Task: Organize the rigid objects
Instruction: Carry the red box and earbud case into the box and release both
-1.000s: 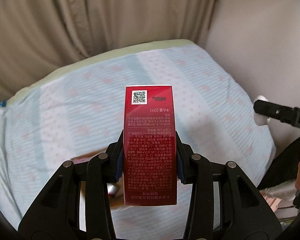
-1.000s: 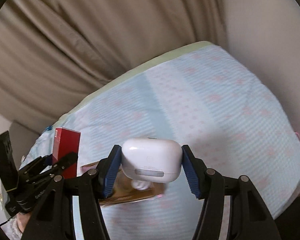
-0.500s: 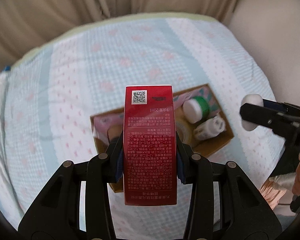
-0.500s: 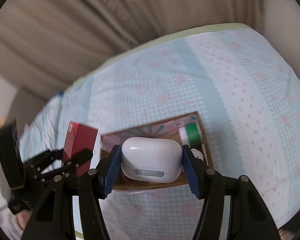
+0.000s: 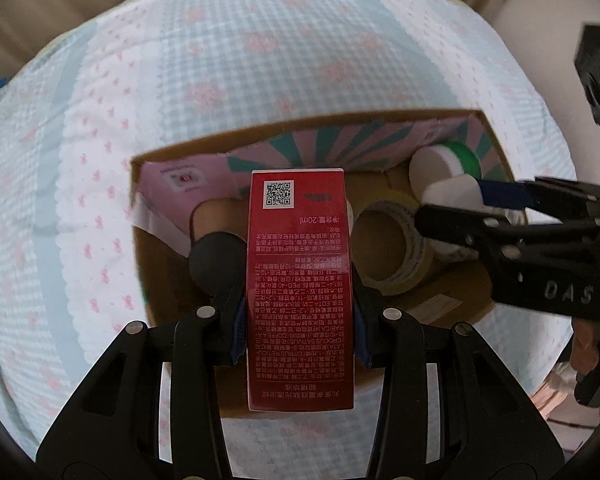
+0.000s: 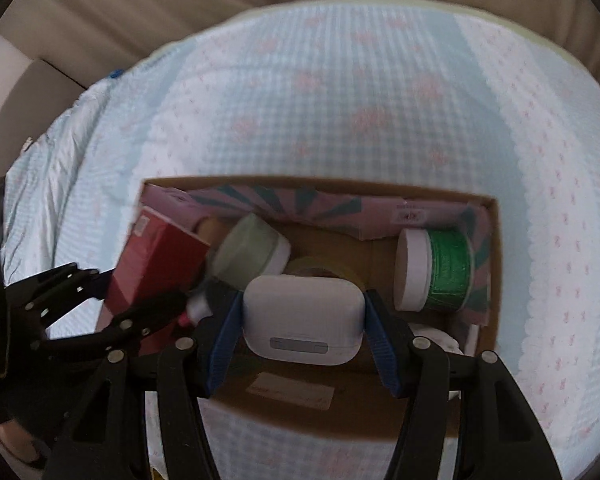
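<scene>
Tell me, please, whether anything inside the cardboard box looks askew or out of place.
The green-banded white jar lies on its side at the right end of the cardboard box, and the tape roll sits tilted. Nothing looks spilled or damaged.

Soft, even daylight-type lighting, moderately bright, no hard shadows; source direction can't be told. Both views are heavy fisheye with black vignette corners, and the checked bedspread point(image 5: 260, 92) bulges and bends toward the rim. Left wrist view is mostly sharp: print on the red carton point(image 5: 300, 288) is readable, with mild blur at the edges. Right wrist view is motion-blurred overall: bedspread pattern smeared, red carton soft, white earbud case point(image 6: 303, 316) fairly crisp. Inside of the cardboard box point(image 6: 494, 240) is dimmer, lightly shaded. No glare.
</scene>
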